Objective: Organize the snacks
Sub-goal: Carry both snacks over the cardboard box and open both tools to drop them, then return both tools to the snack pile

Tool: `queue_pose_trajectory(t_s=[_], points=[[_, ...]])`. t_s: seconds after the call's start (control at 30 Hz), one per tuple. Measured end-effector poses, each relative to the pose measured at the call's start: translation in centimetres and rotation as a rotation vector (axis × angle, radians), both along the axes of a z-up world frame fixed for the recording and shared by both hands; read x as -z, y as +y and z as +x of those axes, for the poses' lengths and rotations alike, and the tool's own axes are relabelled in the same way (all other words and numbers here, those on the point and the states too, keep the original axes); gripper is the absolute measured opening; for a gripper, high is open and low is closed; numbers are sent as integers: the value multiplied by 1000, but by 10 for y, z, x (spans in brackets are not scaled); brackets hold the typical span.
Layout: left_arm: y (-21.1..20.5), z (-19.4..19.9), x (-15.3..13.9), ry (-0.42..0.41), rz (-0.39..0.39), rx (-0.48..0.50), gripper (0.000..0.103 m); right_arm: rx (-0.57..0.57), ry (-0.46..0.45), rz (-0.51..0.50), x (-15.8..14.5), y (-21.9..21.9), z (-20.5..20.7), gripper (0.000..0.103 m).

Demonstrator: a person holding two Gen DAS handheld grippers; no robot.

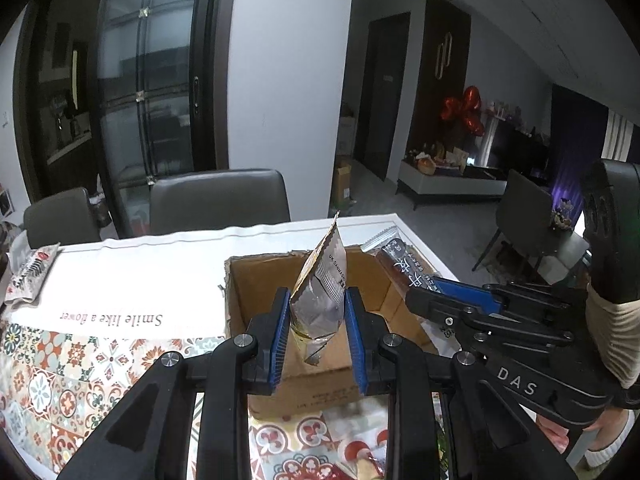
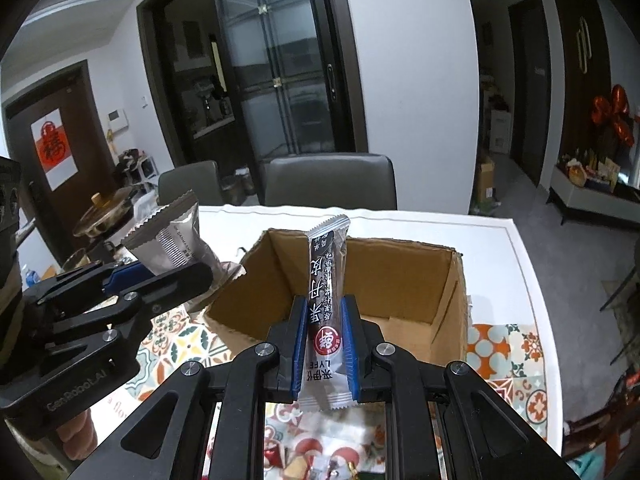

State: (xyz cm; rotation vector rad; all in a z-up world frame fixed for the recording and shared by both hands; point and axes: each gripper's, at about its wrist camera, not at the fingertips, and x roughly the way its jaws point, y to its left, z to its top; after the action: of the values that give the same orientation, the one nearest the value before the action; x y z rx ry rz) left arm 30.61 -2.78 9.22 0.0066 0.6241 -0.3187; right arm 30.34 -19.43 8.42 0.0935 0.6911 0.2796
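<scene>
An open cardboard box (image 1: 320, 376) (image 2: 448, 300) stands on the table. My left gripper (image 1: 318, 334) is shut on a silver snack packet (image 1: 320, 300), held upright over the box opening; the packet also shows in the right wrist view (image 2: 172, 240). My right gripper (image 2: 323, 340) is shut on a long dark snack bar (image 2: 326, 280), held upright above the box's near wall; the bar also shows in the left wrist view (image 1: 404, 268). The box looks empty inside.
A white and patterned tablecloth (image 1: 120, 280) covers the table. A red-and-white snack packet (image 1: 30, 276) lies at the far left. More wrapped snacks (image 2: 320, 464) lie below my right gripper. Grey chairs (image 1: 220, 200) stand behind the table.
</scene>
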Motion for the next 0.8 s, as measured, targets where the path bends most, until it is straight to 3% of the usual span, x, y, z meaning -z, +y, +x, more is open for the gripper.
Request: queue_pose_trajectory(t_s=[0.37,0.47,0.6,0.8], points=[[-5,40,29,104,10,-23,28,17,66,-6,25,-8,38,18],[-5,43,33,105,32,-36,36,27,71,-8,29,-9,41,20],[-2,36,33,91,40,-52,46,52,48,-41,28,-8,34,39],[7,7,28,60,40,-73,55,45,22,-40,21,-5,6,39]])
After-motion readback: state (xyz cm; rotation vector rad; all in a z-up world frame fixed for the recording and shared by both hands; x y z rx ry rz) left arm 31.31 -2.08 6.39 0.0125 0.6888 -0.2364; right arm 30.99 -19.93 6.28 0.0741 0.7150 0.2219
